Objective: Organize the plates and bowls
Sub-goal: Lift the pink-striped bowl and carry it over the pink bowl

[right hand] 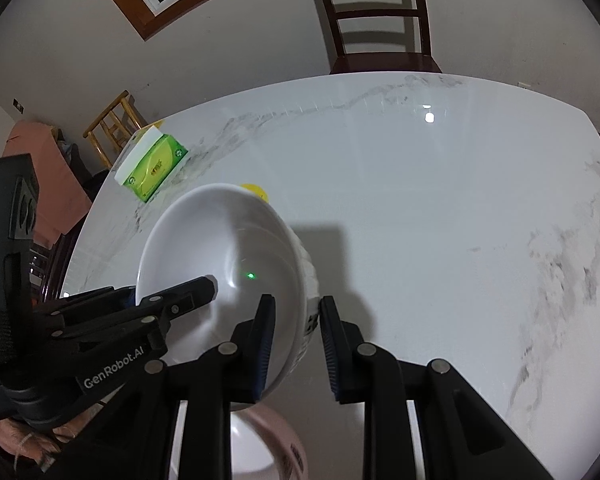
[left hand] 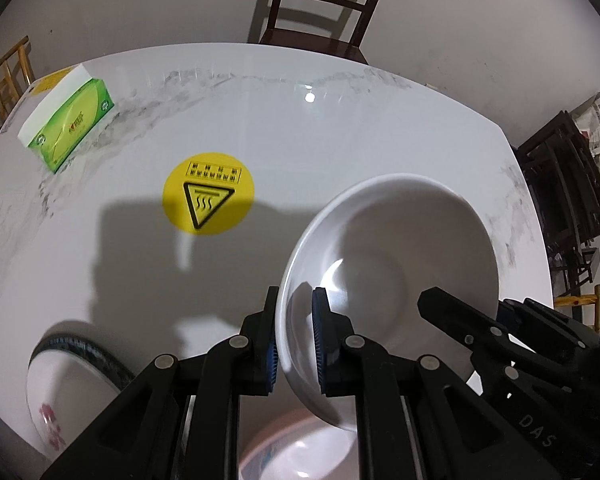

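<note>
**Both grippers on one white bowl, held over the pink-rimmed dish**

Nearest our lenses are the gripper fingers themselves. Our left gripper is clamped on the rim of the white bowl, one blue pad outside the wall and one inside. Our right gripper straddles the opposite rim: its left pad lies against the inner wall, while its right pad stands a little clear of the outer wall, so we judge it parted, not yet pinching. The bowl hangs tilted above the table, off the surface.

Directly beneath, at 6 o'clock in both views, sits a pink-rimmed dish, which we judge to be the stacking target. At 8 o'clock in the left view lies a plate with a dark patterned rim and a red motif, apart from the dish. So the sorting looks to be midway: one bowl is in the air, and the plate is not stacked.

Further out, at 11 o'clock, a yellow sticker bears a hot-surface warning triangle and small characters too blurred to read. At 10 o'clock stands a green tissue box; its lettering is illegible. The left gripper's body reads "GenRobot.AI" in the right view; the right gripper's shows "DAS".
</note>
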Demonstrator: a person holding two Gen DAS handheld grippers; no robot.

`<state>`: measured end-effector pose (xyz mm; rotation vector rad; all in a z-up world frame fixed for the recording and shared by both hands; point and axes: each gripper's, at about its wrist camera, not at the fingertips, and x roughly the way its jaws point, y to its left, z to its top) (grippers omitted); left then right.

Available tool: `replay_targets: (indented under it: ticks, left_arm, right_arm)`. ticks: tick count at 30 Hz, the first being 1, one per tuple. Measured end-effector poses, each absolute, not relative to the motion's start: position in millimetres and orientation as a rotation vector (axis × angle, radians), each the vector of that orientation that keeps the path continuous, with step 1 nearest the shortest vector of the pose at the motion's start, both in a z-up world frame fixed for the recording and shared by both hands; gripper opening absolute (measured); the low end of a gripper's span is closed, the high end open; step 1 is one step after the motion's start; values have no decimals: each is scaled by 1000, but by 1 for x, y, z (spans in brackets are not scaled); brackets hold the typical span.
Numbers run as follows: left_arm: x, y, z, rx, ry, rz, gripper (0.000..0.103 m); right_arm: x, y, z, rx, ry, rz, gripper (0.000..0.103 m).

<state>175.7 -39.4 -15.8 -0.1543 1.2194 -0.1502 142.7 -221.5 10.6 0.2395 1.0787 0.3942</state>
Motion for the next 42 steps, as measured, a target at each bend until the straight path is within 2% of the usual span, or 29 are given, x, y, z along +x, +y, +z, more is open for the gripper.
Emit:
replay_targets:
  ticks: [29, 42]
  left_arm:
    - [80, -30, 0, -156, 1232, -183, 12]
    - [54, -31, -9, -151, 1265, -191, 12]
  right_arm:
    - [50, -214, 22, 205, 1111, 409, 23]
    - [27, -212, 8, 200, 1146, 413, 23]
